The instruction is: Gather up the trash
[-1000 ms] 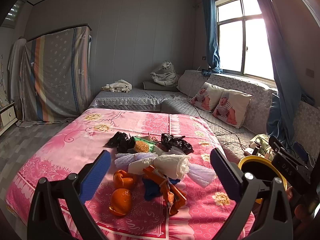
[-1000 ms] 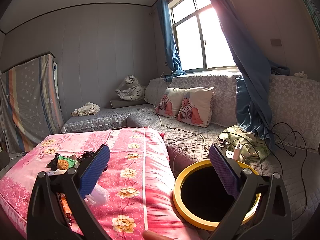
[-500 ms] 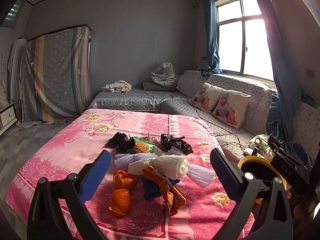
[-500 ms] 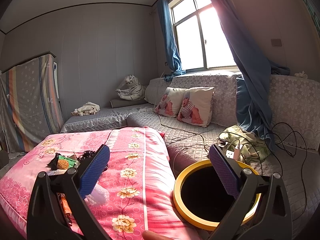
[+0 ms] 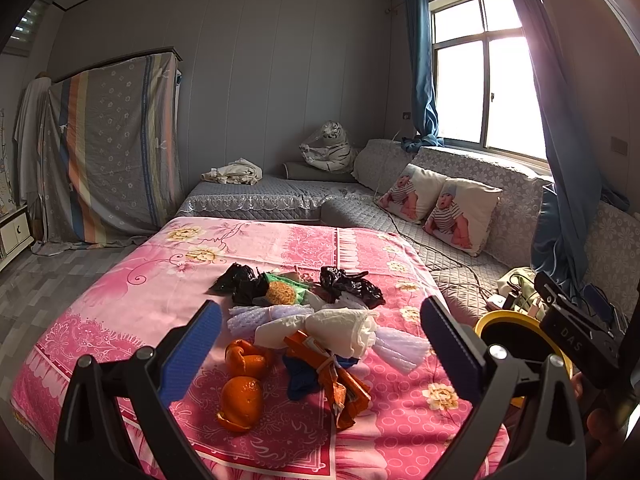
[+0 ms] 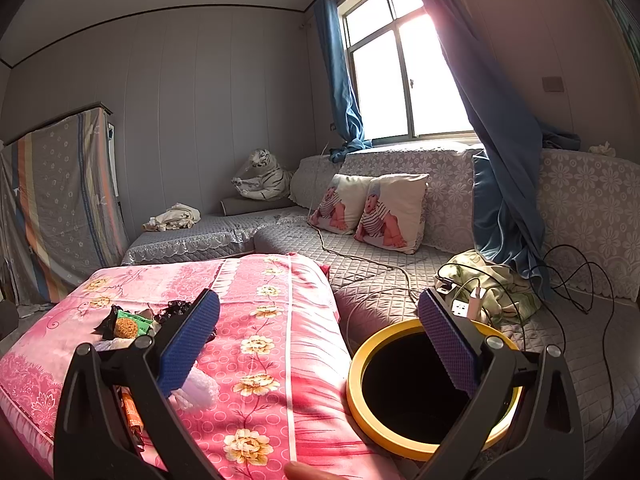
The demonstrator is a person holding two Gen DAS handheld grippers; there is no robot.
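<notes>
Trash, a loose heap of orange peel, white tissue and black plastic scraps [image 5: 304, 320], is seen on the pink floral bedspread [image 5: 132, 300]; nothing appears collected. Left tool [image 5: 318, 326] and right tool [image 6: 318, 336] are held apart, empty. A descent onto one piece is called for, then transfer to the yellow-rimmed black bin [image 6: 362, 392].

The right claw's [image 6: 318, 338] blue fingers [image 6: 188, 344] hide most of the trash pile [image 6: 132, 326] and part of the yellow-rimmed bin [image 6: 354, 364].

2 baby pillows [image 5: 440, 208], 2 orange peels [image 5: 242, 376], 1 yellow-rimmed bin [image 6: 356, 380], 1 toy tiger [image 5: 330, 148].
</notes>
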